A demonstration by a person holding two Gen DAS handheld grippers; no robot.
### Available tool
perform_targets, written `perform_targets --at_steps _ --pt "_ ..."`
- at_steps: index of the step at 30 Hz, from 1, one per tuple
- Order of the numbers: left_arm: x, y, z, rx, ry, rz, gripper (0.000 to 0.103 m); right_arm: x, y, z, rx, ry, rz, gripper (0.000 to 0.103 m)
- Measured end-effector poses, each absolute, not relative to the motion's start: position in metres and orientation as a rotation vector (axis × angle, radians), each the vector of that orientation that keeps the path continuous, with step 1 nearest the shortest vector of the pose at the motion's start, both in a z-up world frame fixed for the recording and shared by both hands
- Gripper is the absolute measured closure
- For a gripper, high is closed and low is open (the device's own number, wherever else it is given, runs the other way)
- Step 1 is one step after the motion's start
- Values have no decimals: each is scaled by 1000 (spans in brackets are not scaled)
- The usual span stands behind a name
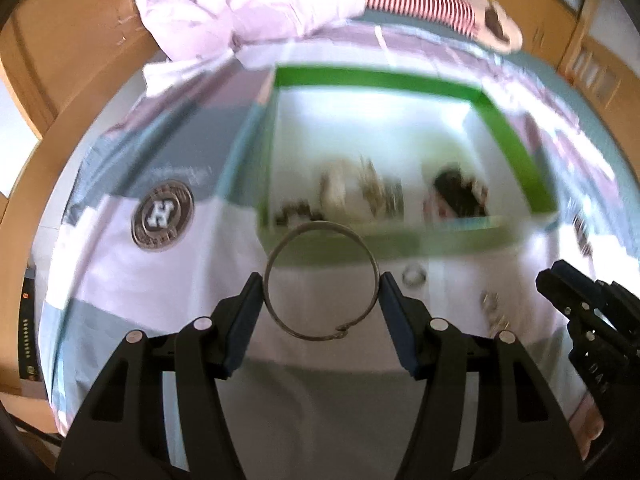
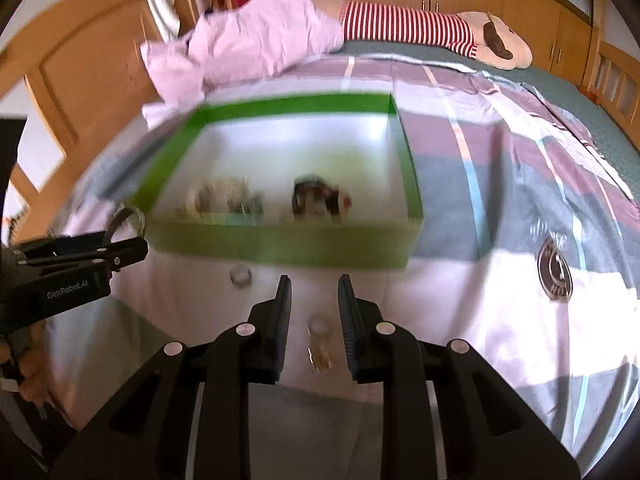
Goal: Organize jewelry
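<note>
My left gripper is shut on a thin silver bangle, with a pad pressing on each side of the hoop, above the bedspread. In the right wrist view the same gripper and bangle hang at the left, in front of the green box. The green box has a white floor with several jewelry pieces lying blurred on it. My right gripper stands partly open with nothing pressed between its pads. Below it on the bed lie a small ring and a gold clip. Another small ring lies near the box front.
The box sits on a patchwork bedspread with round badge prints. A pink pillow and a striped plush toy lie at the far end by the wooden headboard. A hand holds the left gripper.
</note>
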State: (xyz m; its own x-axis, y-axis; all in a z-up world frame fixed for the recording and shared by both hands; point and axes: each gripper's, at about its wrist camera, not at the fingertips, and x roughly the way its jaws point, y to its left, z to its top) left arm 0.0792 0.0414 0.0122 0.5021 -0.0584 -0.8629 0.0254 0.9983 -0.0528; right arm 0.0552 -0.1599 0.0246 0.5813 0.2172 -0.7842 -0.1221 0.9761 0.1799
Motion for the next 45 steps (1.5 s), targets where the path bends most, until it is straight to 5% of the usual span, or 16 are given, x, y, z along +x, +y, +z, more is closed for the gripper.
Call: perform_targets --at_steps 21,23,25,33,45 --pt "155 20 -5 -121 985 -200 44 140 -166 -7 144 924 176 79" --pt "152 7 -10 -61 1008 -200 44 136 -165 -4 131 916 170 57" --pt "146 0 -6 -16 986 -207 43 129 -165 2 140 894 167 49" --pt "108 10 29 -74 934 -269 34 77 -158 23 35 921 215 49" --pt "98 -25 -43 60 1168 -196 34 58 -163 -43 -49 1189 160 44"
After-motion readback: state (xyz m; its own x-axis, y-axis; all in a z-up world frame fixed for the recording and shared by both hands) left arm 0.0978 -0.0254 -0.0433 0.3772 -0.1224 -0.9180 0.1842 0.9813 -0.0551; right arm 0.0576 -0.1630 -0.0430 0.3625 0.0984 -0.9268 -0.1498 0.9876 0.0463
